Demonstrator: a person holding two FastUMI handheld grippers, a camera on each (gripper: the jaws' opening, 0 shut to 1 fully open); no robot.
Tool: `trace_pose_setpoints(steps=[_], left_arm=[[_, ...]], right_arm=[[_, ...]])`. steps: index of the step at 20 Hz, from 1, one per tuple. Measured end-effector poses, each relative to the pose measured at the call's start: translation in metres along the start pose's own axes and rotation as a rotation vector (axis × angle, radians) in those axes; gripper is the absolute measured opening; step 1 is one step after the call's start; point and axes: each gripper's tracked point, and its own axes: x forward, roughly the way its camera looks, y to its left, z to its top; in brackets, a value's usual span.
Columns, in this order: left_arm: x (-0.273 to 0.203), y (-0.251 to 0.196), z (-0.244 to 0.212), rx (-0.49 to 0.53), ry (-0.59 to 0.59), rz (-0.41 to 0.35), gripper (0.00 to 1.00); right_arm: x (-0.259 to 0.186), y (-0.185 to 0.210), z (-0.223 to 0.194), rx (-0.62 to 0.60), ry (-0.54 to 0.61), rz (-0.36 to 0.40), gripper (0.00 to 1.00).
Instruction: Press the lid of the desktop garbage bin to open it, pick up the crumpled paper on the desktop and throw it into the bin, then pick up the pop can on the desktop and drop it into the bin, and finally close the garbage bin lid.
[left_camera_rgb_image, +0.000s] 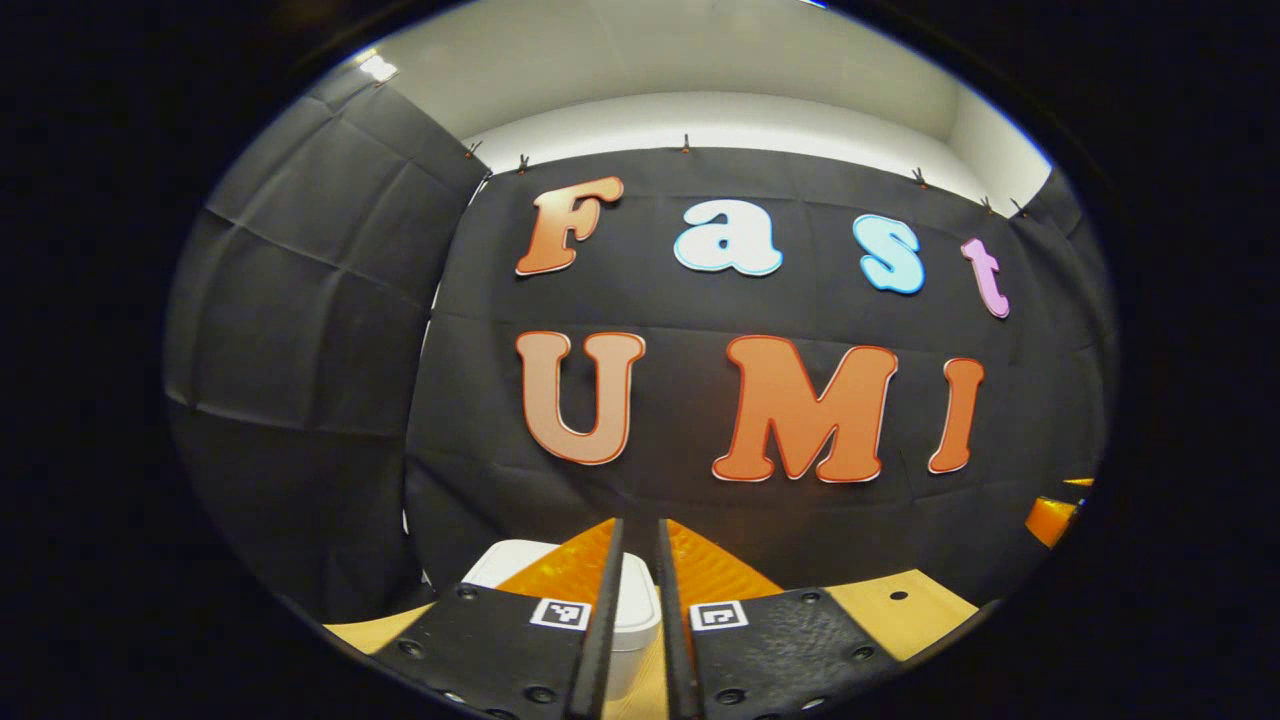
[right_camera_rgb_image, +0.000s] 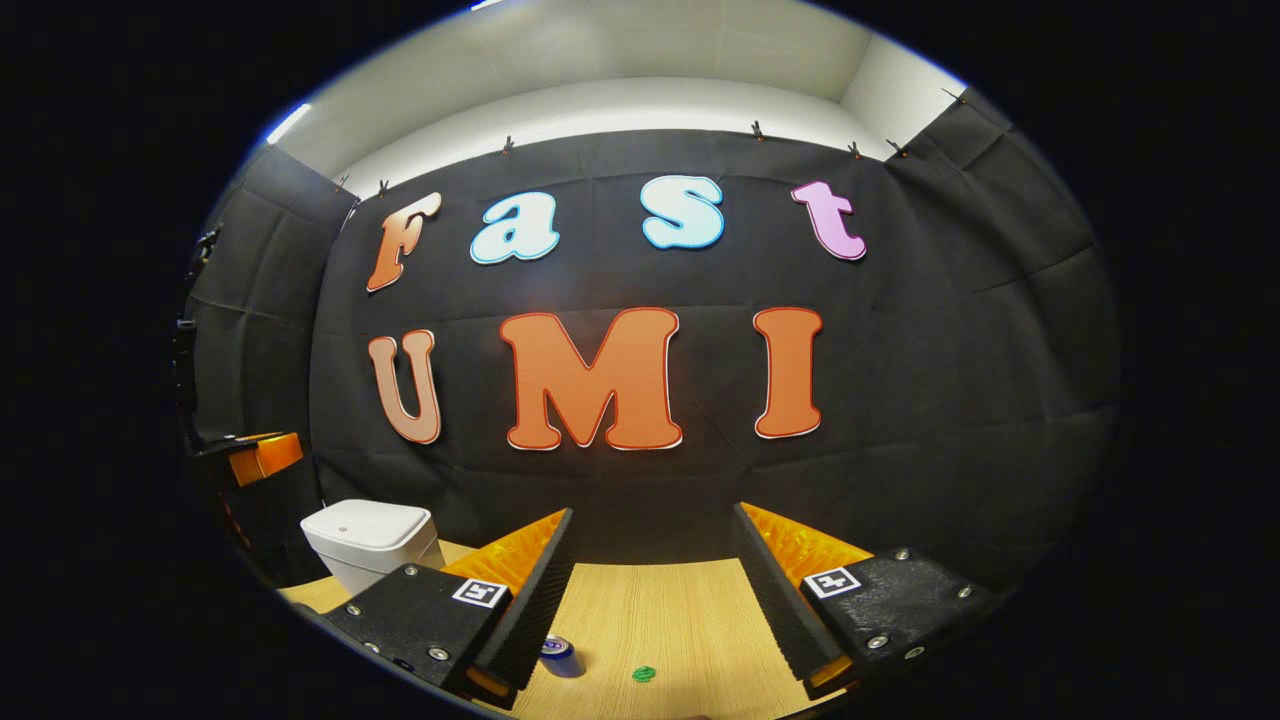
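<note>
Looks like you're right at the start: your left gripper (left_camera_rgb_image: 640, 560) has its fingers pressed nearly together with nothing between them, hovering just above the white garbage bin (left_camera_rgb_image: 520, 565), lid down. Your right gripper (right_camera_rgb_image: 650, 590) is spread wide and empty, the bin (right_camera_rgb_image: 370, 540) off to its left. The pop can (right_camera_rgb_image: 560, 655) sits just below its left finger, a small green thing (right_camera_rgb_image: 644, 674) beside it on the wooden desktop (right_camera_rgb_image: 650, 610). No crumpled paper spotted; everything's left to do.

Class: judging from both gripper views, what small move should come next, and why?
Probably lower the left gripper onto the bin lid. The lid looks shut, and the nearly closed jaws are already lined up above it.
</note>
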Motion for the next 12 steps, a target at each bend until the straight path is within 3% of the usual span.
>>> trace_pose_setpoints(steps=[2,7,10,12], left_arm=[[0.017,0.018,-0.015,-0.036,0.06,0.026,0.0],[0.05,0.047,-0.058,-0.012,0.203,0.048,0.0],[0.065,0.045,-0.083,-0.021,0.284,0.008,0.0],[0.077,0.049,-0.107,-0.022,0.347,0.027,0.0]], right_arm=[[0.0,-0.001,-0.002,-0.001,0.004,0.0,0.92],[0.005,-0.002,-0.009,0.002,0.016,-0.006,0.92],[0.009,-0.004,-0.015,0.005,0.029,-0.012,0.92],[0.011,-0.005,-0.02,0.009,0.039,-0.015,0.92]])
